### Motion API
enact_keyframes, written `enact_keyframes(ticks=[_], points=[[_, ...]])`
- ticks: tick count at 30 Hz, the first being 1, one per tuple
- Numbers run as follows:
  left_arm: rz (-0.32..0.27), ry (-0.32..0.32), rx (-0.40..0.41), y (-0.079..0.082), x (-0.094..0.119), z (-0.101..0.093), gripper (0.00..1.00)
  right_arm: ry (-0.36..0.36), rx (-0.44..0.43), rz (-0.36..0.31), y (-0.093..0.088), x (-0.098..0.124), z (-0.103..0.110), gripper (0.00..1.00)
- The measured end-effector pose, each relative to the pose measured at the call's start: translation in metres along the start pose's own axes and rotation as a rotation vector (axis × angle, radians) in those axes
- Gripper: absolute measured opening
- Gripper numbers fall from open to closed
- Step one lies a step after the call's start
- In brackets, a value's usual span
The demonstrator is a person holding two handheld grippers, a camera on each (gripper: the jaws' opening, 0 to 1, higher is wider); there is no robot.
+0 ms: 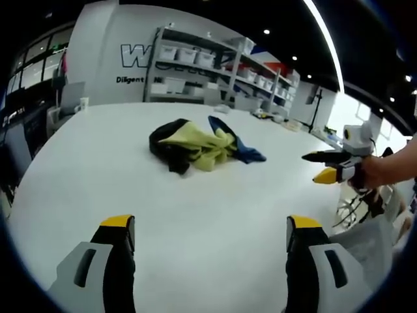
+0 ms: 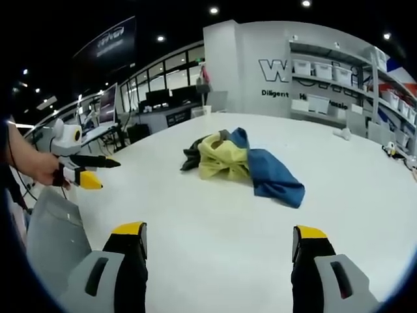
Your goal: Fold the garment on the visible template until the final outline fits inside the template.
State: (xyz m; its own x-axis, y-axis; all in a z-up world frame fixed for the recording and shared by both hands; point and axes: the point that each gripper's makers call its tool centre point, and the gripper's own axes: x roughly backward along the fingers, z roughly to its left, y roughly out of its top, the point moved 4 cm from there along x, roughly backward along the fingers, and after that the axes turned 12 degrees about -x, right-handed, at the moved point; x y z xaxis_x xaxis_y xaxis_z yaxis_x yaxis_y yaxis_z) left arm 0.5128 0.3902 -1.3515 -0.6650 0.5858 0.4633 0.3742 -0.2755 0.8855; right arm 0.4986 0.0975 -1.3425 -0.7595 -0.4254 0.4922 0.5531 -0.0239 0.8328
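With the left gripper (image 1: 208,228) and right gripper (image 2: 218,238) both wide and empty, we should pinch the crumpled garment (image 1: 202,145) at opposite edges and spread it flat on the tabletop (image 1: 195,202).

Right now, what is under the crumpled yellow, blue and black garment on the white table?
Bare white tabletop surrounds the crumpled yellow, blue and black garment, which lies in a heap. No template outline shows around it; whatever lies beneath the fabric is covered and cannot be told.
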Motion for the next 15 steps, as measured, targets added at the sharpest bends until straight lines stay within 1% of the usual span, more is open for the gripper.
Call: enact_keyframes(ticks=[15], points=[[-0.009,-0.009,-0.014,0.006,-0.002,0.002,0.93,0.014,0.027,-0.015,0.027,-0.023,-0.005,0.85]])
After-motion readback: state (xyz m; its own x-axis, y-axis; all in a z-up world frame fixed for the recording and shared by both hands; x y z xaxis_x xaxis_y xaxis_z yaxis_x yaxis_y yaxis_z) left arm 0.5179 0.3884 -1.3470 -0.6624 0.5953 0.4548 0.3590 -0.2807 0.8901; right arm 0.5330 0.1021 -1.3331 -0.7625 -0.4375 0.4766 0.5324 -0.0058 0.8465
